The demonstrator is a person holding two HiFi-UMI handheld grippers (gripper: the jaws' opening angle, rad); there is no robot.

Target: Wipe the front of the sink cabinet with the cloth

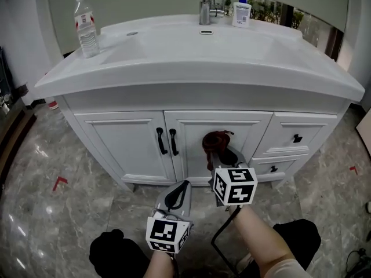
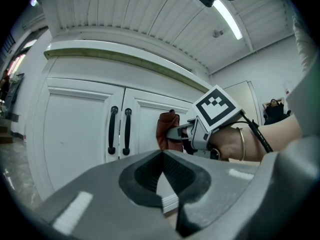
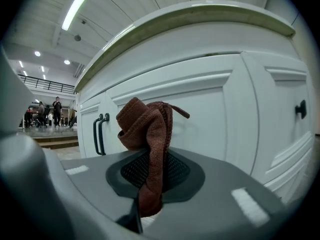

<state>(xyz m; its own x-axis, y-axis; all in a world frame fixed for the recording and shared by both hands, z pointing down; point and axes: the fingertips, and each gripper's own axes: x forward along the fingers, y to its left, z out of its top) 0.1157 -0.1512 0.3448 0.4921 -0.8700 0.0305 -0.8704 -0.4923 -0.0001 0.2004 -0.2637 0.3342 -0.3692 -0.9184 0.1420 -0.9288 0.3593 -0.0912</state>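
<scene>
The white sink cabinet (image 1: 133,146) has two doors with black handles (image 1: 167,141) and drawers at its right. My right gripper (image 1: 219,153) is shut on a crumpled rust-brown cloth (image 1: 215,142), which it holds against the right-hand door (image 1: 223,138). In the right gripper view the cloth (image 3: 147,134) stands bunched up between the jaws, in front of the door panel (image 3: 215,119). My left gripper (image 1: 179,193) hangs lower, below the doors, shut with nothing in it. Its own view shows the jaws closed, with the cloth (image 2: 167,130) and the right gripper (image 2: 176,132) beyond them.
On the white basin top (image 1: 197,51) stand a water bottle (image 1: 86,26) at the left, a tap (image 1: 204,4) and a soap dispenser (image 1: 242,10) at the back. The drawers carry black knobs (image 1: 297,138). The floor is grey marble tile (image 1: 52,213). The person's knees (image 1: 113,251) show below.
</scene>
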